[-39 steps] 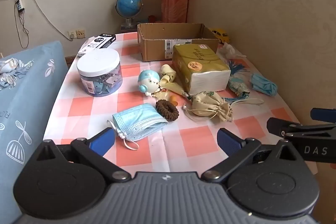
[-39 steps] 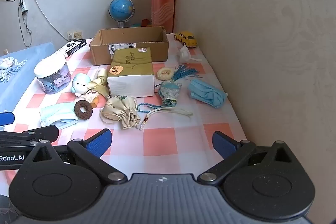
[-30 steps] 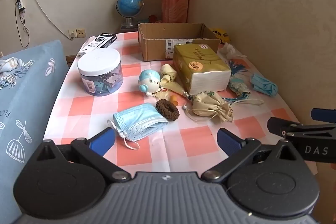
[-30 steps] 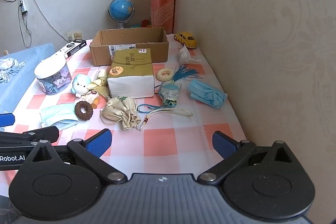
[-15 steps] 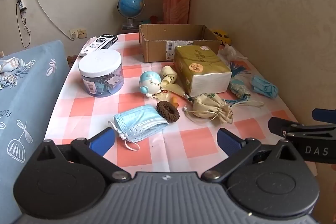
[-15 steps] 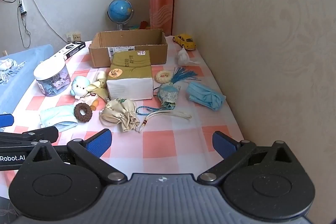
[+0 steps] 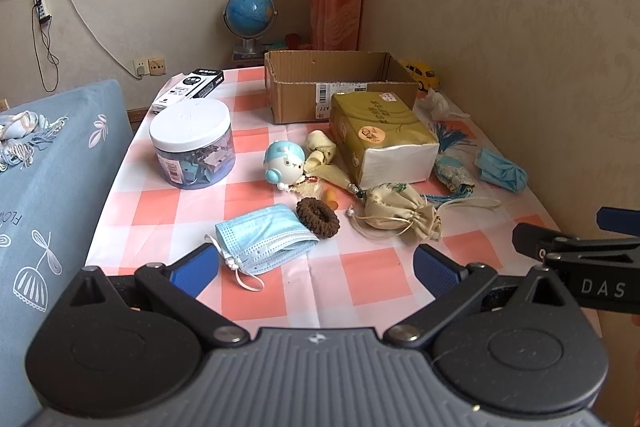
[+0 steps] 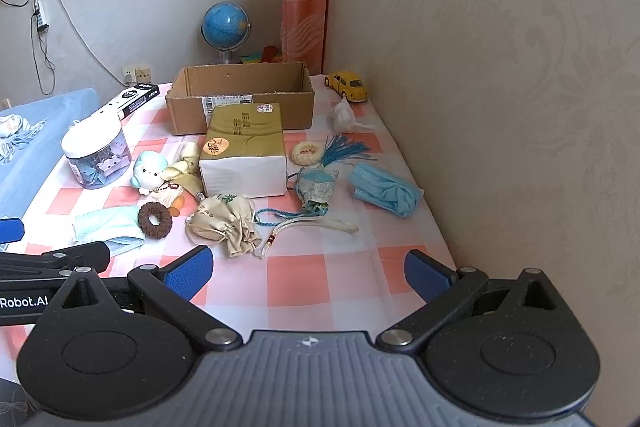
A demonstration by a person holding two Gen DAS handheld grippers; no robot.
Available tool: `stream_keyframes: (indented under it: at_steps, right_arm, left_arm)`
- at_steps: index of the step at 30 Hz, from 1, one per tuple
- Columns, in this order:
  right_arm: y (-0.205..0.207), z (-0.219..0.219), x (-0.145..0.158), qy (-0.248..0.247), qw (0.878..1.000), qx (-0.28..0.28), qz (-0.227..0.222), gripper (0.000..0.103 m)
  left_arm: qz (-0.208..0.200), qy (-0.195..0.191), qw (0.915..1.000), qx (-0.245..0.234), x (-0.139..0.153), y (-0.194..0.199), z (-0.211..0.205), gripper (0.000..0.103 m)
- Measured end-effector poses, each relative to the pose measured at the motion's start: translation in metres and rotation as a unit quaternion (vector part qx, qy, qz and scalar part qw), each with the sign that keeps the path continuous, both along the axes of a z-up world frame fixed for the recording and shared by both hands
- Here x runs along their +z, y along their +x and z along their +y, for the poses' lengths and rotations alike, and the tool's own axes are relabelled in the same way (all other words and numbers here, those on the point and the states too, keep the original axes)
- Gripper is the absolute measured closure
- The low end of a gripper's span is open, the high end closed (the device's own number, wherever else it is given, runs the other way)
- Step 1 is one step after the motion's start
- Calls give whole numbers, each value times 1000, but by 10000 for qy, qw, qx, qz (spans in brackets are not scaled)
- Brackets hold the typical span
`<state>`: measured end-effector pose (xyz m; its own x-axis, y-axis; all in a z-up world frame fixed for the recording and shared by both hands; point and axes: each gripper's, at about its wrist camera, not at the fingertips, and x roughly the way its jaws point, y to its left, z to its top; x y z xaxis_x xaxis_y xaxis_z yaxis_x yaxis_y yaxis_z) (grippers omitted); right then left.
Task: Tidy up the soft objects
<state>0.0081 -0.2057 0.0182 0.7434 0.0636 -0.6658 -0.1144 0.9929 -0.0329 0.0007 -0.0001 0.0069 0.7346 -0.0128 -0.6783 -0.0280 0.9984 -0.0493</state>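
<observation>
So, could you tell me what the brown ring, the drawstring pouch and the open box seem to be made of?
Brown ring: likely knitted or elasticated fabric, matte, with a ribbed, fuzzy surface. Drawstring pouch: woven cloth, possibly satin, with a faint sheen, soft creases and a printed pattern. Open box: corrugated cardboard, matte brown, with raw wavy edges and a stuck-on label.

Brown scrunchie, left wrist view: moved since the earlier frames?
No. The brown scrunchie lies against the blue mask, near the fixed tissue pack, as before.

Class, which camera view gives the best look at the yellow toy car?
The right wrist view: the yellow toy car shows whole, side-on, beside the cardboard box. In the left wrist view the car is smaller and partly hidden behind that box's corner.
</observation>
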Motion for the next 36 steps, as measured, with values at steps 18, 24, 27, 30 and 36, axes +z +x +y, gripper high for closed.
stream_keyframes:
  at_steps: [18, 24, 27, 30, 36]
  right_arm:
    - [0, -1, 2, -46, 10000, -9, -48, 0]
    - [1, -1, 3, -49, 10000, -6, -55, 0]
    - [0, -1, 3, -49, 10000, -11, -56, 0]
    - [1, -1, 3, -54, 10000, -10, -58, 0]
    - [0, -1, 3, -52, 10000, -8, -62, 0]
  left_arm:
    - [-51, -6, 10000, 2, 1, -1, 1, 0]
    - [-77, 6, 10000, 0, 2, -2, 1, 0]
    - [-83, 18, 10000, 7, 3, -2, 1, 0]
    - [-85, 35, 10000, 13, 4, -1, 0, 0]
    - [-94, 39, 9999, 18, 4, -1, 0, 0]
